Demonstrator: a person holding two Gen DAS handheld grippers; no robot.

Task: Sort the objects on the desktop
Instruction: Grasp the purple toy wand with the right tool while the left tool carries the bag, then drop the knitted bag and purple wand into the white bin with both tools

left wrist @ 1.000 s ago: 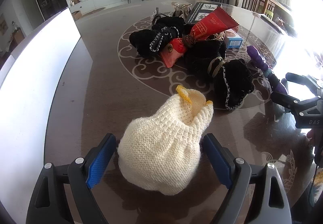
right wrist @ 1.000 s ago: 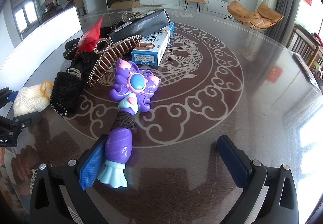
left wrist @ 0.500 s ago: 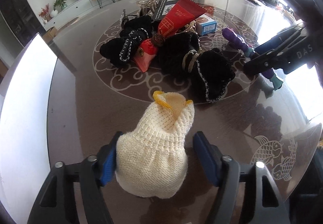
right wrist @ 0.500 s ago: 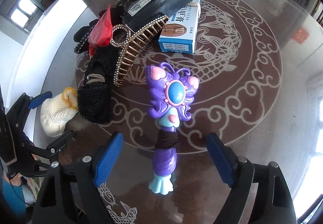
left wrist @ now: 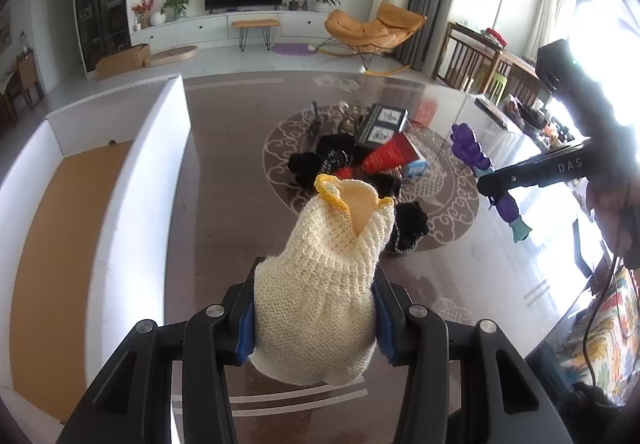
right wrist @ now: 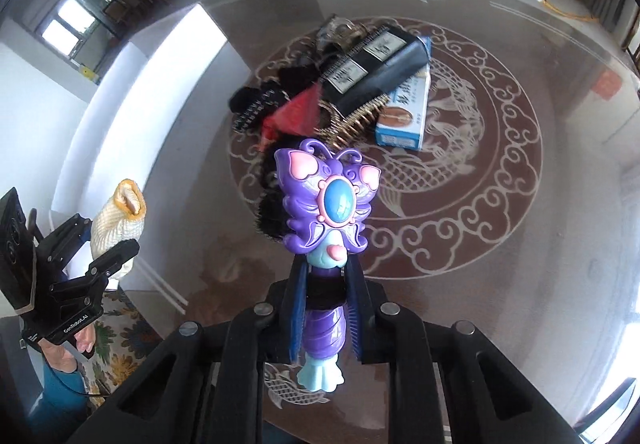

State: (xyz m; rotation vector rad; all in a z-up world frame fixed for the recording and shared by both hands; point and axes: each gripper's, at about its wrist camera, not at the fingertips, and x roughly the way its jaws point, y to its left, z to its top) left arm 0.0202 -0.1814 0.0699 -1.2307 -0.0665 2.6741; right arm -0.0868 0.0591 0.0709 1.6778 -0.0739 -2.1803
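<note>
A: Grippers first. What is seen of the left gripper [left wrist: 314, 318]?

B: Its jaws are closing, and the blue pads [left wrist: 245, 328] are pressed against both sides of a cream knitted pouch [left wrist: 320, 284]. The pouch is held off the table [left wrist: 224, 203], with its yellow-edged mouth pointing away from the camera.

A: And the right gripper [right wrist: 326, 308]?

B: It is clamped on a purple butterfly toy wand [right wrist: 326, 203]. The grip is taken on the wand's handle, just below the butterfly head; the pale blue tail end is seen hanging out beneath the fingers. From the left wrist view the same wand [left wrist: 468, 151] is seen raised above the tabletop, gripped between black fingers marked with white letters.

A: Where are the remaining items?

B: A pile is left on the patterned circle at the table's centre: black knitted pieces [right wrist: 256, 103], a red tube [left wrist: 390, 157], a black box with white labels [right wrist: 372, 63], a gold-toothed hair claw [right wrist: 352, 123] and a blue and white carton [right wrist: 404, 111]. The carton is partly covered by the black box.

A: Is any container in view?

B: A white-walled box with a brown floor [left wrist: 52, 224] is seen at the table's left edge, beside the raised pouch. Whether it rests on the table or just beside it cannot be told.
</note>
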